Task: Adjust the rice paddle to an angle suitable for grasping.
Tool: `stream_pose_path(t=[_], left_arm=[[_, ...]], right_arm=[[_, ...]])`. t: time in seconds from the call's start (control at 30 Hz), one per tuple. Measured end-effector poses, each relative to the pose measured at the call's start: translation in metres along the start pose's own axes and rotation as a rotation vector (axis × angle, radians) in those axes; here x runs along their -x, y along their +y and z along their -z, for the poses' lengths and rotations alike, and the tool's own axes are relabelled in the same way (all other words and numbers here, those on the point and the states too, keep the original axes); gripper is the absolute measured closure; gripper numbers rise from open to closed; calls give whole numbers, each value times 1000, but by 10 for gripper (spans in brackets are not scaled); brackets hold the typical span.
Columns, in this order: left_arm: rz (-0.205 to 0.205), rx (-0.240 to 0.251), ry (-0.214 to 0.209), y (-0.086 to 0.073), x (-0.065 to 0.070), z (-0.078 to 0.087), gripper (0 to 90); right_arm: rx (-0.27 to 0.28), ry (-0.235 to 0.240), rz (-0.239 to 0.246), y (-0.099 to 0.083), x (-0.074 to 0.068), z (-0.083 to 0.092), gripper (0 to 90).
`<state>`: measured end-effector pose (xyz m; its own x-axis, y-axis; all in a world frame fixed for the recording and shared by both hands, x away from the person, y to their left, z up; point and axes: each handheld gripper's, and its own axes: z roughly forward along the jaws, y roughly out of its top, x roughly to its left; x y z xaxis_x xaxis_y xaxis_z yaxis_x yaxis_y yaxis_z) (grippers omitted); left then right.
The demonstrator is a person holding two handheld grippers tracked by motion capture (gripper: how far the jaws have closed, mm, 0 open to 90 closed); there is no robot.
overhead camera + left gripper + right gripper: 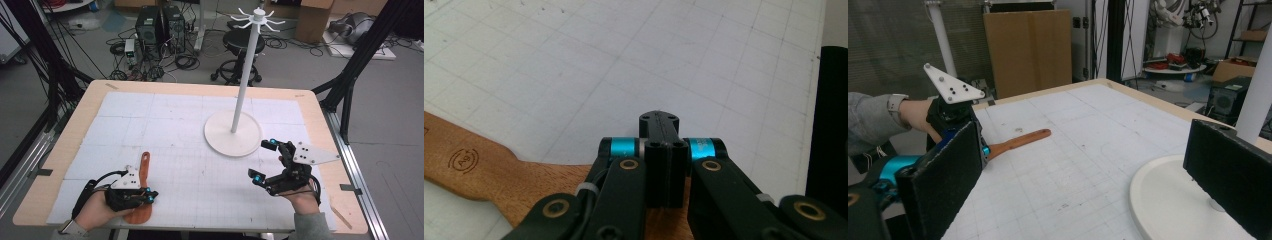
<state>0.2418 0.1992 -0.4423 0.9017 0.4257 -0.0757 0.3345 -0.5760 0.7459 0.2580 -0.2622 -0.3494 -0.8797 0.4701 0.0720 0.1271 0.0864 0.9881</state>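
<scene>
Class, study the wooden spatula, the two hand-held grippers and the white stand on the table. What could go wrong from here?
1. The left hand-held gripper sits shut over the wooden spatula, not clearly clamping it; a lift may fail.
2. The spatula's blade lies near the table's front edge and could slide off.
3. The open right hand-held gripper is close to the white stand and might knock it.

Spatula (484,170) stamp: illegible

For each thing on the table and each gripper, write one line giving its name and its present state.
Wooden spatula: lying flat on the mat, blade end under the left gripper.
White stand: upright, hooks bare.
Left gripper: shut, over the spatula's blade.
Right gripper: open, holding nothing, beside the stand's base.
</scene>
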Motion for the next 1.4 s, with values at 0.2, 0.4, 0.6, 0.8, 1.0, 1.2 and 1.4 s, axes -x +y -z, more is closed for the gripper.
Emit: stream_pose_path(t=[0.2, 0.4, 0.6, 0.8, 1.0, 1.2, 1.4], left_arm=[[15, 69, 45, 2, -5, 12, 896], [45, 107, 159, -4, -25, 32, 897], [141, 89, 217, -17, -44, 35, 896], [159, 61, 227, -18, -50, 29, 896], [154, 37, 223, -19, -54, 25, 895], [158, 40, 233, -15, -54, 19, 895], [137, 32, 224, -5, -49, 8, 895]], right_arm=[[0, 3, 0, 0, 0, -1, 17], [-5, 2, 9, -1, -1, -1, 18], [-17, -1, 5, -2, -3, 0, 18], [-16, -9, 0, -4, -5, 5, 18], [-16, -23, -4, -6, -6, 12, 18], [-20, -31, 0, -6, -8, 15, 18], [-23, -36, -3, -7, -9, 18, 18]])
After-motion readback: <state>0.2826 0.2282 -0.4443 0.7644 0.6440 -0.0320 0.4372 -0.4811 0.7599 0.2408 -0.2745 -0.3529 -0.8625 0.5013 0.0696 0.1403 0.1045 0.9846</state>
